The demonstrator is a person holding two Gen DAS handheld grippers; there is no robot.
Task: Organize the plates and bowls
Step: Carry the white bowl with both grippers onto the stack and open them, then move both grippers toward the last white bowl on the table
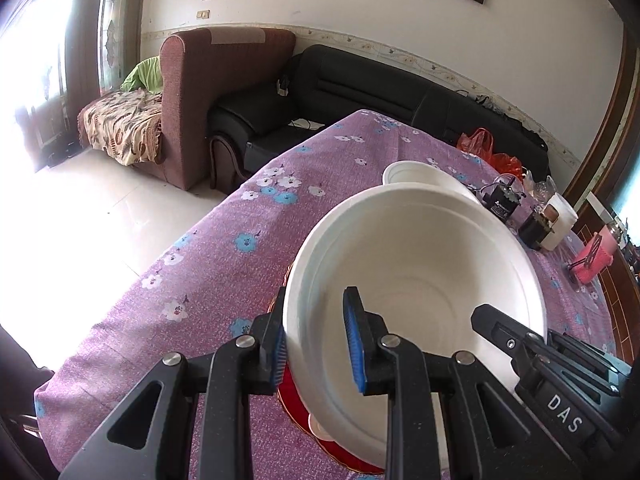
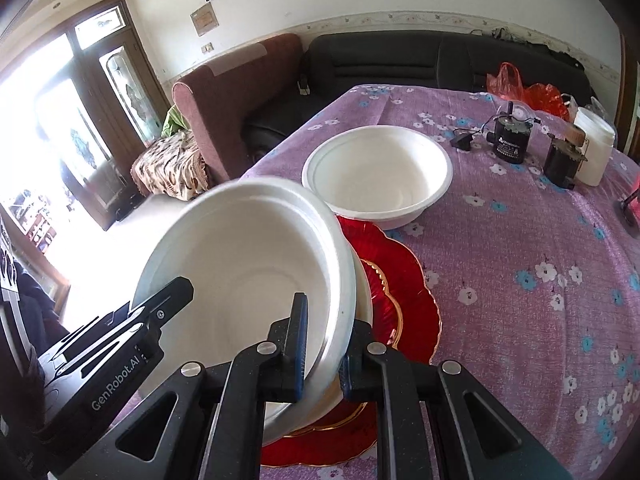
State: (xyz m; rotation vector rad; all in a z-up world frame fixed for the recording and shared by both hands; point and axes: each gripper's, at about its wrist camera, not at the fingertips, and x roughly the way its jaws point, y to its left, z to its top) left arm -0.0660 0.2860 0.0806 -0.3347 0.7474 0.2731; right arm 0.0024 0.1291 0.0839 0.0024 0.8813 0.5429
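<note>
Claws grip a white bowl from both sides above the red plates.

Left claw and right claw each pinch the rim, jaws nearly closed. A second bowl waits unstacked just beyond on the floral purple table; sofas line the room's far wall.

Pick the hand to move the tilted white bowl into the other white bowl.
Right, probably. The right gripper pinches the rim of the tilted bowl, and the far bowl lies straight ahead, unobstructed. From the left gripper, the far bowl is mostly hidden behind the tilted one.
</note>
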